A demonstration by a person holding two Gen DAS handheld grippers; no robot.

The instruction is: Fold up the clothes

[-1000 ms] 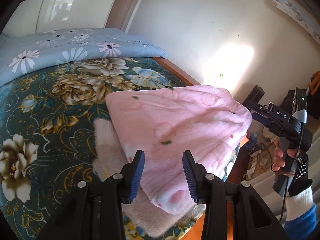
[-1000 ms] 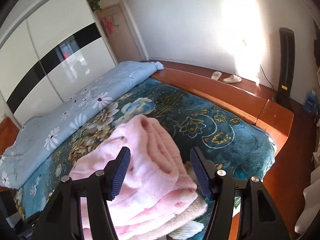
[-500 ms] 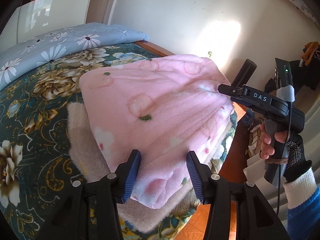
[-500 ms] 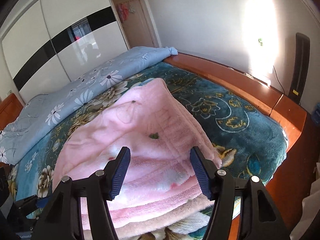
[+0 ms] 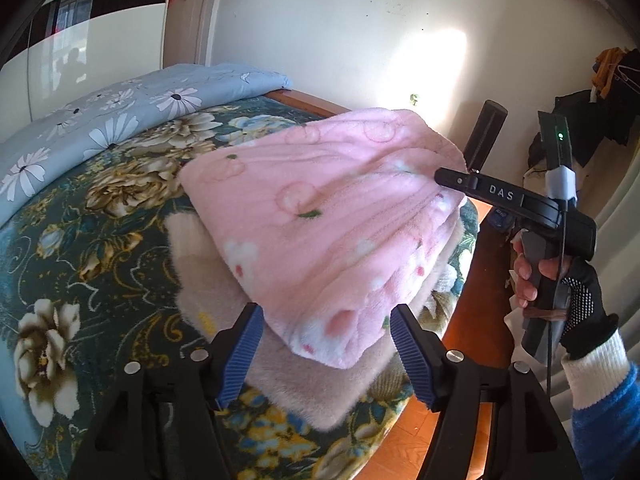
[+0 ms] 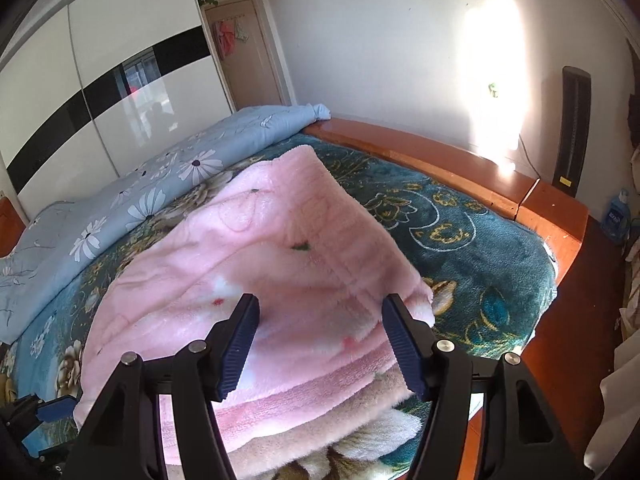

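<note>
Your left gripper (image 5: 326, 344) just widening — nothing pinched, right gripper (image 6: 320, 344) likewise apart, folded pink garment (image 5: 332, 216) on bed (image 5: 80, 240)

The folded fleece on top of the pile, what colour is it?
Pink fleece with small white and red flowers; clearest in the right wrist view.
</note>
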